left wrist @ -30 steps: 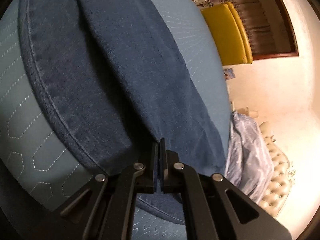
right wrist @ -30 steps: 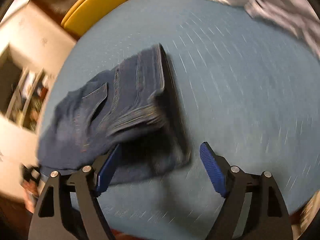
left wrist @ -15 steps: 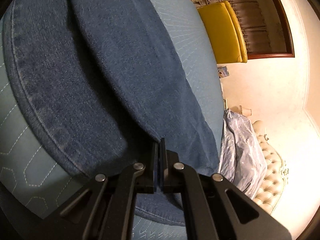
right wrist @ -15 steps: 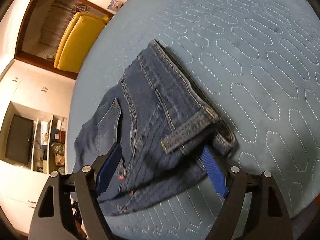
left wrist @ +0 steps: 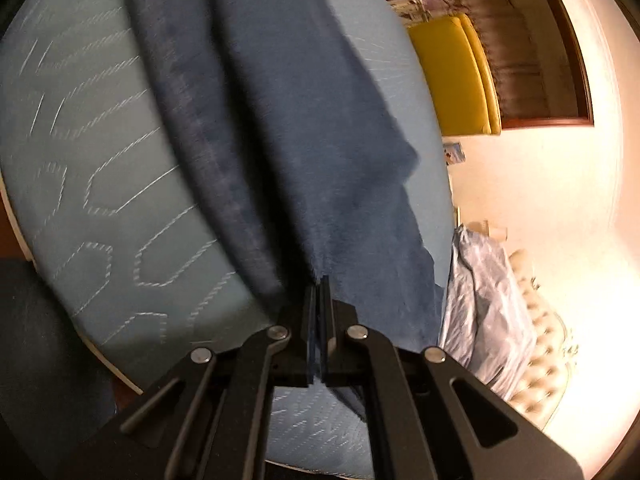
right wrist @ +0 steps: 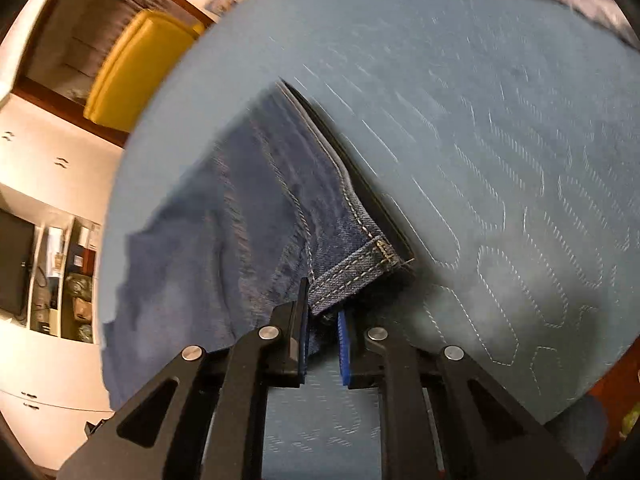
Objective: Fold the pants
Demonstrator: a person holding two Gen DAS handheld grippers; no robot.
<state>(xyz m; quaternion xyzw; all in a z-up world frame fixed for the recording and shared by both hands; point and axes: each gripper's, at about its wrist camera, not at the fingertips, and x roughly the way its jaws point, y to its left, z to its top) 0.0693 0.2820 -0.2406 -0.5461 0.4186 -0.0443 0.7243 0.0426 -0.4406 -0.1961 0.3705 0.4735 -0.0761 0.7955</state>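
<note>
Left gripper (left wrist: pixel 319 292) clamped on dark blue denim pants (left wrist: pixel 280 120); right gripper (right wrist: pixel 323 312), jaws just closing, pinches stitched waistband corner (right wrist: pixel 352 276) over quilted teal bedcover (right wrist: pixel 500 160).

I can read no words, numbers or brand marks anywhere from my grippers' cameras. The small picture on the wall (left wrist: pixel 454 152) and the clutter on the shelves (right wrist: pixel 60 276) are too blurred to make out.
</note>
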